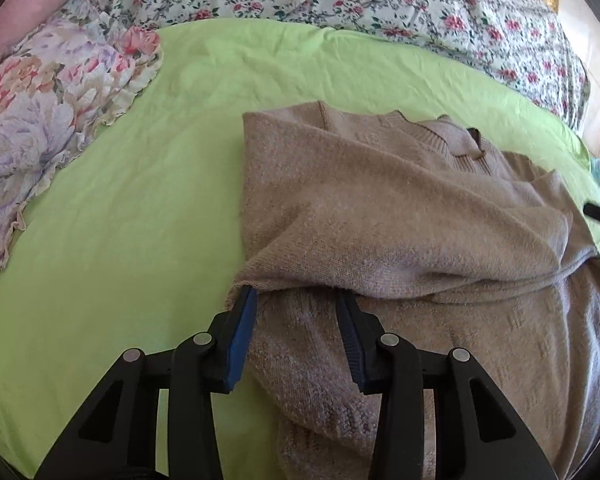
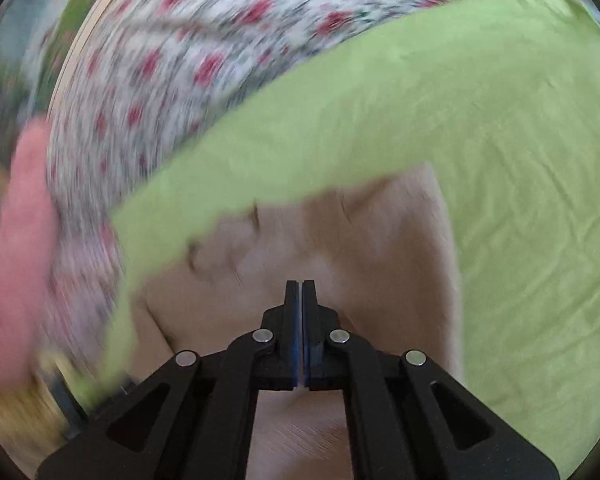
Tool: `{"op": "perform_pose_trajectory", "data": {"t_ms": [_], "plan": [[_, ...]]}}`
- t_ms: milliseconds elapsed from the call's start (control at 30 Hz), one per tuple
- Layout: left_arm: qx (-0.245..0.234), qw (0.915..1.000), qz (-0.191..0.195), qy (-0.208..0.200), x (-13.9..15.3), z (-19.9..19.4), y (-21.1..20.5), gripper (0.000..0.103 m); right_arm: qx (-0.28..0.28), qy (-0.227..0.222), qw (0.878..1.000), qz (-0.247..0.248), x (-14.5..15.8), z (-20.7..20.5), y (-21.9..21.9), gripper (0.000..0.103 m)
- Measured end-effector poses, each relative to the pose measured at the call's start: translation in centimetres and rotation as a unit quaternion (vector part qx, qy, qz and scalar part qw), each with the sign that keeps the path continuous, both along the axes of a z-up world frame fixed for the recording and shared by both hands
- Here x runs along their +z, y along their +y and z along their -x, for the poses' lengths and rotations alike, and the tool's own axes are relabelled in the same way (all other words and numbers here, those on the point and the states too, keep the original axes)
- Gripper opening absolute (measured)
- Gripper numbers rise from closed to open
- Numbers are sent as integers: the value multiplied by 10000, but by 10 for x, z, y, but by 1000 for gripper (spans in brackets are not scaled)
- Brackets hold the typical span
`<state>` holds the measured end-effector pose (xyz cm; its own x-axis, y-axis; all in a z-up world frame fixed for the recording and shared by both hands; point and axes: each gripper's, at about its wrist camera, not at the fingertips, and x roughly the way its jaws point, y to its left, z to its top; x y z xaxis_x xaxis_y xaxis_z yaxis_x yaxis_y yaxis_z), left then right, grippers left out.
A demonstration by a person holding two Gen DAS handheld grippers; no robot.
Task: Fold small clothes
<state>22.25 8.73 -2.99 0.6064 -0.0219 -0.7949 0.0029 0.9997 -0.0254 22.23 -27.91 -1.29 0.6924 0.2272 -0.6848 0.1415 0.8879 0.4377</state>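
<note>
Sweater [image 1: 380,216]: beige knit, on green sheet [image 1: 120,220]. One side folded across; further folds remain. Left gripper [image 1: 296,320] jaws apart, straddling fold edge; right gripper [image 2: 302,284] jaws together, empty.

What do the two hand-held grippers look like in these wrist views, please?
The left hand-held gripper and right hand-held gripper match: matte black angular linkage arms with triangular cut-outs, round silver pivot pins, and blue pads lining the inner faces of the fingers. No cables, markings or sleeves show.
</note>
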Motion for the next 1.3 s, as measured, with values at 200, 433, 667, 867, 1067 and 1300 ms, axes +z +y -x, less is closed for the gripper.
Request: {"op": "perform_pose_trajectory", "data": {"t_ms": [200,433,667,867,1067,1300], "plan": [[-148,9999,-62,56,-1,-2,0,43,1232,177,9704,2069,-17,8,11,2],[-98,9999,-41,114,-1,-5,-2,44,2375,-129,9228,3031,-15,-15,37,74],[-168,9997,-95,159,-5,-10,-4,47,3082,-269,8864,3442,-20,-17,53,74],[-161,9998,44,134,-7,-10,1,47,3721,-531,8446,3813,-28,-19,68,51],[31,9999,10,123,-8,-12,2,41,3449,-230,9164,2020,6,-26,41,10],[79,9996,61,256,-10,-13,1,36,2501,644,9526,-1608,18,-26,-35,10]]}}
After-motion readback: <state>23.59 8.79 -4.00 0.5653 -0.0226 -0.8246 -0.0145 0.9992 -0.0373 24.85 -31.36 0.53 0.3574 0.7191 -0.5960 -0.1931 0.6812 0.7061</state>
